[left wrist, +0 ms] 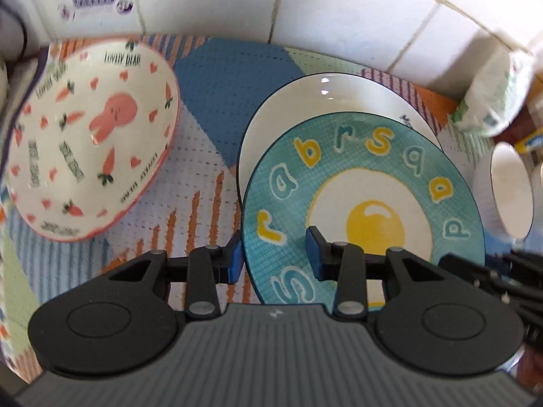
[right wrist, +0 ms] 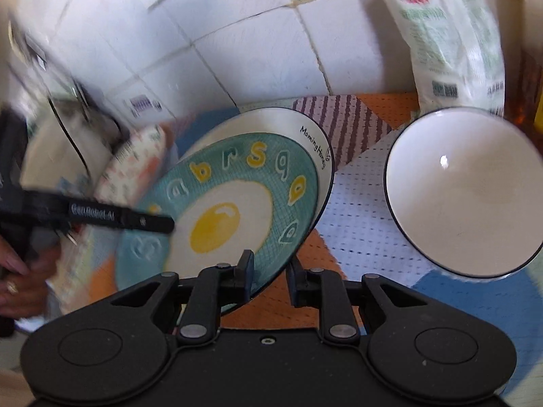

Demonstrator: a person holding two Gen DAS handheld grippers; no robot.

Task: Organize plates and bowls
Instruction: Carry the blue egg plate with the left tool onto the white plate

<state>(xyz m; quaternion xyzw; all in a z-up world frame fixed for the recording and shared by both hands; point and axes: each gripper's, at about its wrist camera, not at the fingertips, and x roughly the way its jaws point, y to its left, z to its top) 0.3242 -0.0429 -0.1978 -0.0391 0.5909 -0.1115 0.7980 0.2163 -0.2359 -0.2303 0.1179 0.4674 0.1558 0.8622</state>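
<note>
A teal plate with a fried-egg picture point(left wrist: 366, 203) lies on a larger white plate with a dark rim point(left wrist: 325, 98). My left gripper point(left wrist: 274, 256) is open, its fingers on either side of the teal plate's near left rim. In the right wrist view the teal plate point(right wrist: 230, 210) is stacked on the white plate point(right wrist: 305, 129). My right gripper point(right wrist: 269, 273) is open astride the teal plate's near right rim. The left gripper point(right wrist: 149, 222) shows at the plate's far side. A white bowl with carrots and a pink rabbit point(left wrist: 91, 135) stands at the left. A plain white bowl point(right wrist: 465, 190) stands at the right.
Everything rests on a patchwork mat point(left wrist: 220, 101) against a white tiled wall point(left wrist: 322, 3). A white printed bag point(right wrist: 451, 37) leans on the wall behind the plain bowl. The person's hand point(right wrist: 17, 271) shows at the left edge.
</note>
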